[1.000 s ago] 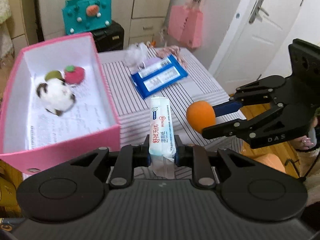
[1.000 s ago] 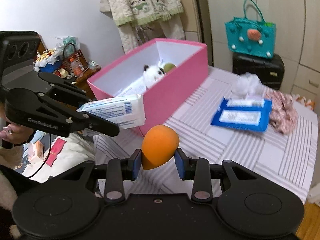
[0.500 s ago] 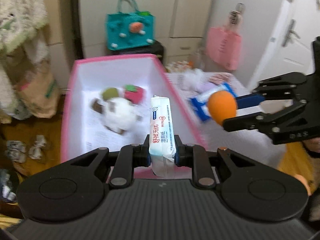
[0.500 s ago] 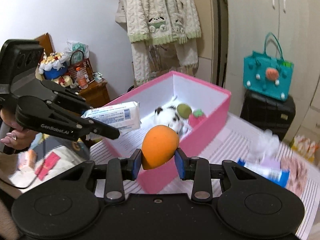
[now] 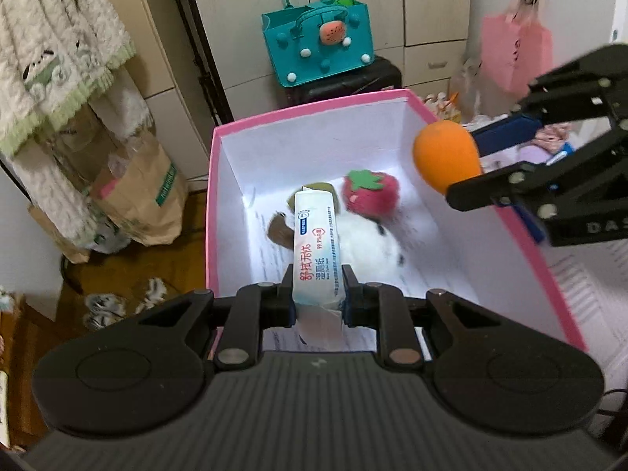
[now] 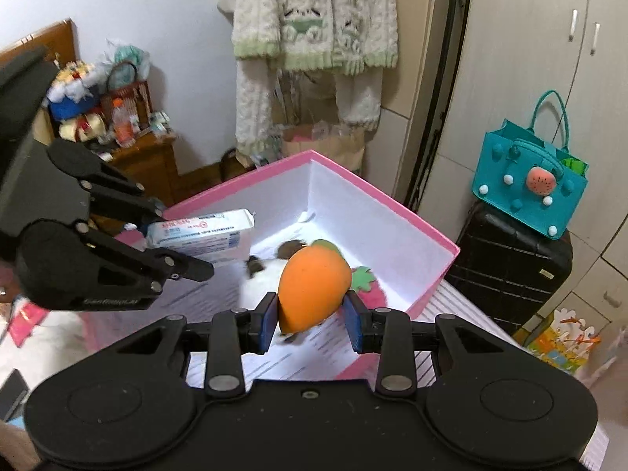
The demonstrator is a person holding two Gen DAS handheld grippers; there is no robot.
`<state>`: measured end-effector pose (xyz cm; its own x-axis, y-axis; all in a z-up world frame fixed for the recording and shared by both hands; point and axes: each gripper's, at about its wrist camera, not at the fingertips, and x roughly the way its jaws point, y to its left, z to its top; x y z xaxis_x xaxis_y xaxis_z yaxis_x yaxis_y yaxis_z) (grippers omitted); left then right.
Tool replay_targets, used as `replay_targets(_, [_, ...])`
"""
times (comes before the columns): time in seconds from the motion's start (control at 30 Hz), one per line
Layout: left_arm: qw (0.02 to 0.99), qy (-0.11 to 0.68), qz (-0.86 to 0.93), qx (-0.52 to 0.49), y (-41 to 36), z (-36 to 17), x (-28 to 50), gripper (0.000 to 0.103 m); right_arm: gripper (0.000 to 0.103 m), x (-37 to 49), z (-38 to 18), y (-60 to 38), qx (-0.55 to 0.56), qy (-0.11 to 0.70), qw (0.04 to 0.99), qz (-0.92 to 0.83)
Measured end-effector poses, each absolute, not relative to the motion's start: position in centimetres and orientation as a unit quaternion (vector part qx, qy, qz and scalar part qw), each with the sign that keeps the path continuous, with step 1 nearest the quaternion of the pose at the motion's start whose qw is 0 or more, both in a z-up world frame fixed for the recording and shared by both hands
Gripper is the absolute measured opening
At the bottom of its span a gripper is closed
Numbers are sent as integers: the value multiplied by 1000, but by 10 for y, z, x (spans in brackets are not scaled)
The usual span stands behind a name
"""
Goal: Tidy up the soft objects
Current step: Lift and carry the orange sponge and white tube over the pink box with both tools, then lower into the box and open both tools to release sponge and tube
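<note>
Wet-wipe pack (image 5: 317,251) sits clamped in left tongs (image 5: 318,300), orange sponge (image 6: 313,287) in right tongs (image 6: 310,324), above pink box (image 5: 214,212).

The left gripper (image 5: 317,296) points forward and slightly down, its two fingers closed flat against the sides of a wet-wipe pack (image 5: 316,243). The right gripper (image 6: 310,314) sits level to its right, angled inward toward the left one, its blue pads (image 6: 268,322) pinching an orange sponge (image 6: 312,288).
</note>
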<state>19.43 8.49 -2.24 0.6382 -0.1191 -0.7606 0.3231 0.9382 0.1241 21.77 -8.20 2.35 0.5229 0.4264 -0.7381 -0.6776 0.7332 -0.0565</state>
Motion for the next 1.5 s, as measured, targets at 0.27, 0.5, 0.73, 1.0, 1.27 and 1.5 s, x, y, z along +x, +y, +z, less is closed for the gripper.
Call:
replay_targets(0.27, [889,412,-111,167,76,-30,241,20,40,265,10,-59,-197,388,838,330])
replay_targets(0.5, [889,401,-98,196,68,-37,263,20,40,289,-3,-49,-196,409,826,335])
replay_targets(0.73, [898,382,-100,192,66,-39,274,26,41,295,-15,-40,-206,423,813,344])
replay_targets(1.0, [920,342,-84,172,81,-12,248,30,42,300,-18,-37,-184,439,807,349])
replay_targets(1.27, [926,340,-82,140,101,2,230,33,47,301,-16,-38,-133,448,811,352])
replay_targets(1.5, [919,363,-96,120,109,10,214,42,47,270,15,-61,-112,428,831,338])
